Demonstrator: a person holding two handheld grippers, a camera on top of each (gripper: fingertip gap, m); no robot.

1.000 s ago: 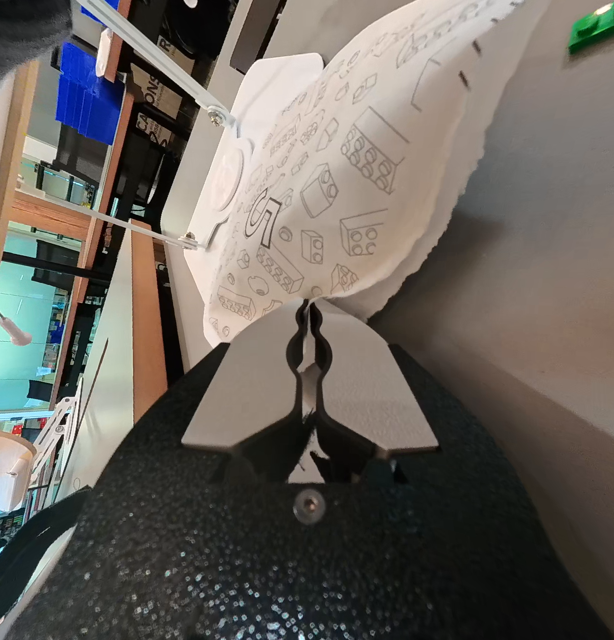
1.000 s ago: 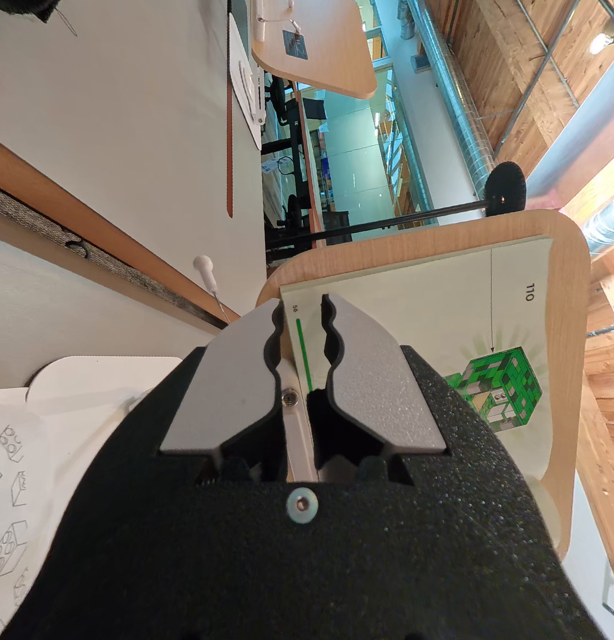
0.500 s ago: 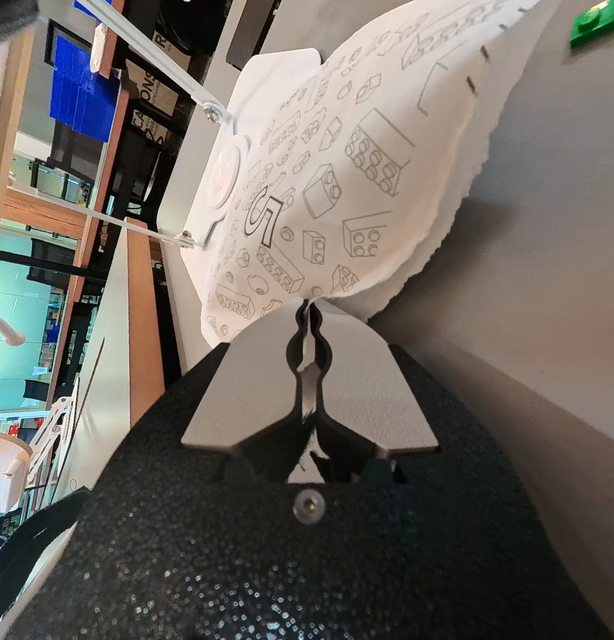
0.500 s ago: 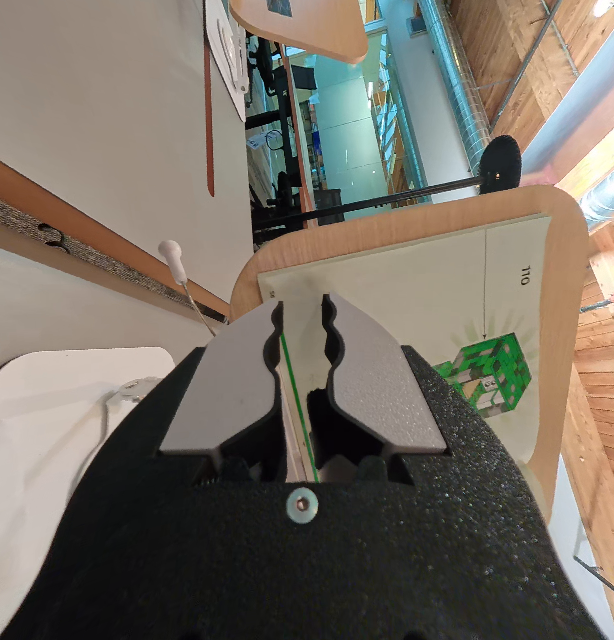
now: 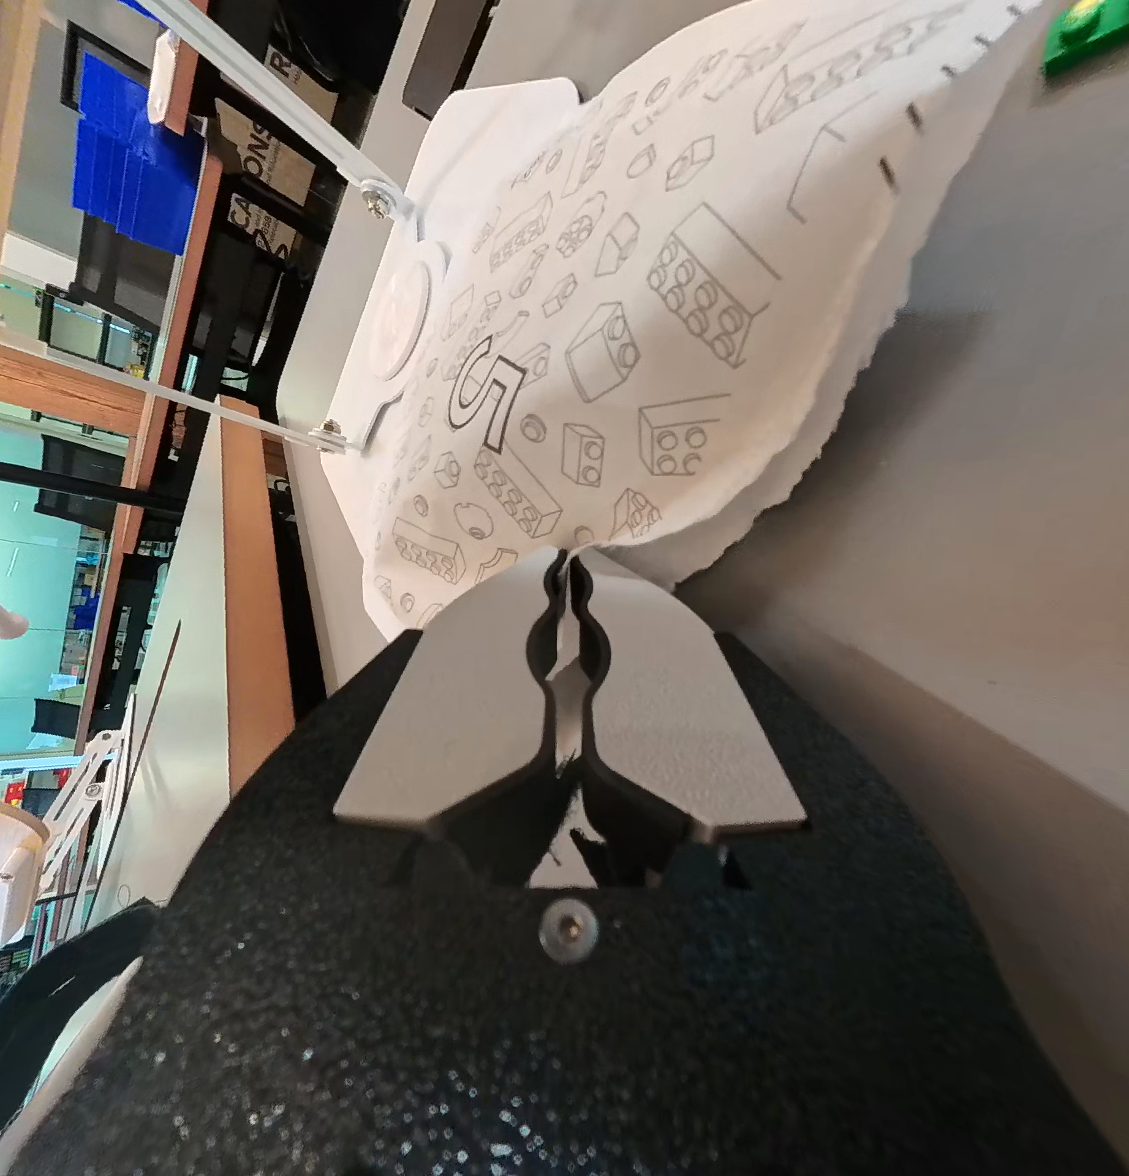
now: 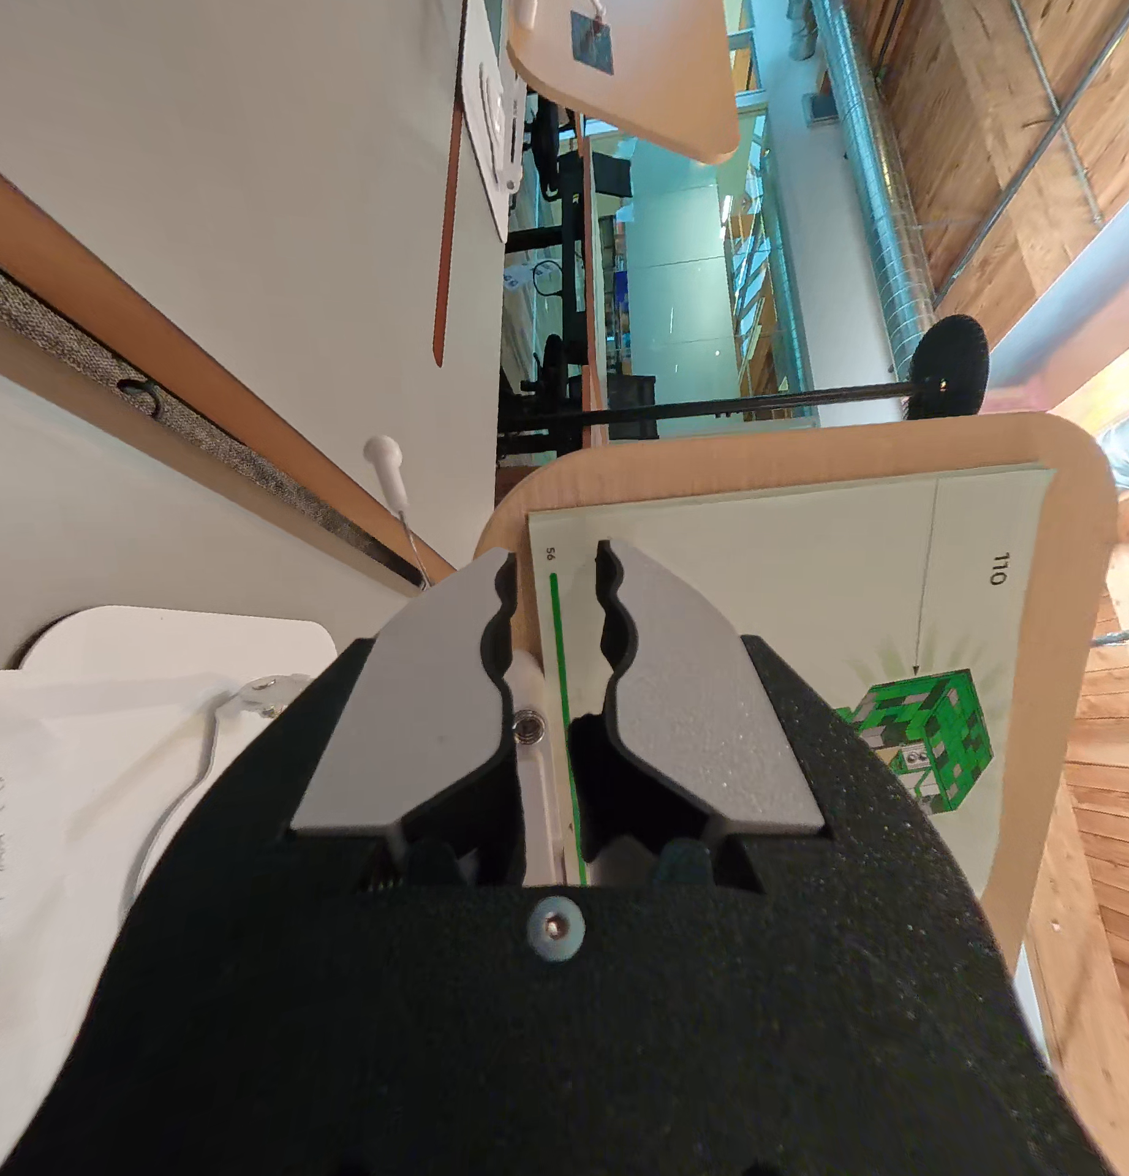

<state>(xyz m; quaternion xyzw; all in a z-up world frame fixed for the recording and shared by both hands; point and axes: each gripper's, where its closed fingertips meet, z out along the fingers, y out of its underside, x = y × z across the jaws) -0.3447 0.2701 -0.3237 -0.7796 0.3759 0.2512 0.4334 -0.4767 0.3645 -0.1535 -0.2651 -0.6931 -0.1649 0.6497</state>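
Left tool [image 5: 568, 563] clamped tight on the edge of the white paper bag [image 5: 612, 331], same pinch as a second ago, bag shifted hardly at all in the left wrist view. Bag puffed out, printed all over with grey outline drawings of toy bricks and one bold outlined digit, torn zigzag edge along its right side, hanging just beside the grey tabletop [image 5: 931, 509]. Behind the bag, a white plate [image 5: 383, 318] with two thin white rods screwed to it. Green brick [image 5: 1096, 32] up in the far corner on the tabletop, well apart from the bag. Right tool [image 6: 556, 553] with fingers apart, nothing gripped, pointed at the open instruction booklet [image 6: 771, 604] resting on a wooden board [image 6: 1058, 573]. Compared with half a second ago, booklet's left edge swung back between the fingertips, page corner and green stripe now sitting in the gap. Page pale, with a green block model pictured on it. White plate and a sliver of the bag visible at the lower left of the right wrist view.
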